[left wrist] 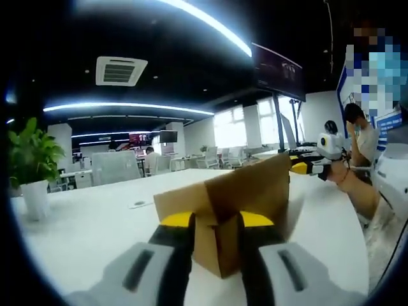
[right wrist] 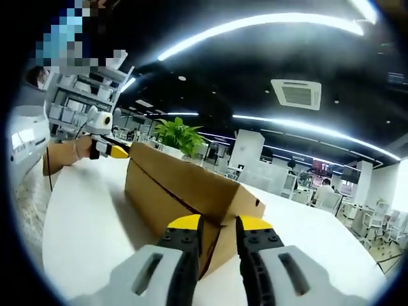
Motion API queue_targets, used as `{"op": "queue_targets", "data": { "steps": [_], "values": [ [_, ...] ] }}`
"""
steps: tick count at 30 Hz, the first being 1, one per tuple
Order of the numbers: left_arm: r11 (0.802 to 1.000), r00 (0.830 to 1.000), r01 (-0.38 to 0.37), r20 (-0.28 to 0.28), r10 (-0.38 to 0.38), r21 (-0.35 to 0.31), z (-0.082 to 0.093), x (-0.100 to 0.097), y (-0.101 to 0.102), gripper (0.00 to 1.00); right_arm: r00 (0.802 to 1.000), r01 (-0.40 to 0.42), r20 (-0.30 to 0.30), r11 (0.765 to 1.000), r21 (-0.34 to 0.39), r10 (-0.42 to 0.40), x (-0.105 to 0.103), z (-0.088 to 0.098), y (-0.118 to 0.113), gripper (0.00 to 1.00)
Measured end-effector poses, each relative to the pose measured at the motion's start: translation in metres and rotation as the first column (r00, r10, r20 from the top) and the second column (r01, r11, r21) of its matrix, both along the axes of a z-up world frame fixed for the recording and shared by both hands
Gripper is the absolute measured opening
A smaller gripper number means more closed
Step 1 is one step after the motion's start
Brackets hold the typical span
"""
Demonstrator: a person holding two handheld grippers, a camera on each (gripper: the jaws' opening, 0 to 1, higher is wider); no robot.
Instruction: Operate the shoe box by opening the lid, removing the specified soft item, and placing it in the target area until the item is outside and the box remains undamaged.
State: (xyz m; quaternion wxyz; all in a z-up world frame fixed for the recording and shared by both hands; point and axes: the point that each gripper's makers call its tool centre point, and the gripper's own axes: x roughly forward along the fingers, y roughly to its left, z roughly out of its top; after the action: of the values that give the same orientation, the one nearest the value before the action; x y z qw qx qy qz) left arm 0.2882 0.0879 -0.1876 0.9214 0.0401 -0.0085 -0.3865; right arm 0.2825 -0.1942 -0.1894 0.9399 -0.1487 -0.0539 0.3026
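Observation:
A brown cardboard shoe box (left wrist: 245, 191) lies on a white table (left wrist: 95, 223), with a gripper at each end. My left gripper (left wrist: 217, 220) has its yellow-tipped jaws drawn in on the near corner of the box. My right gripper (right wrist: 218, 223) grips the opposite end, its jaws close together on the cardboard edge of the shoe box (right wrist: 178, 185). A dark seam runs along the box's side where the lid overlaps. In the left gripper view the right gripper (left wrist: 306, 167) shows at the box's far top corner. In the right gripper view the left gripper (right wrist: 108, 151) shows at the far end. The box's contents are hidden.
A potted green plant (left wrist: 29, 159) in a white pot stands on the table at one side of the box. A person (left wrist: 360, 140) sits by the table's edge. Desks, chairs and monitors fill the office behind.

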Motion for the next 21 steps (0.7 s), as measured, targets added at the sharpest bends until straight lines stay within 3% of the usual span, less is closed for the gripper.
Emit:
{"op": "queue_targets", "data": {
  "steps": [8,21],
  "values": [
    [1.0,1.0,0.006,0.03,-0.006,-0.017,0.014,0.005,-0.002,0.29,0.999,-0.008,0.041,0.998,0.06,0.006,0.003,0.013,-0.004,0.2],
    [1.0,0.999,-0.008,0.032,0.008,0.016,0.017,0.011,-0.002,0.3,0.994,0.07,0.085,0.997,-0.04,-0.067,0.012,0.013,-0.008,0.21]
  ]
}}
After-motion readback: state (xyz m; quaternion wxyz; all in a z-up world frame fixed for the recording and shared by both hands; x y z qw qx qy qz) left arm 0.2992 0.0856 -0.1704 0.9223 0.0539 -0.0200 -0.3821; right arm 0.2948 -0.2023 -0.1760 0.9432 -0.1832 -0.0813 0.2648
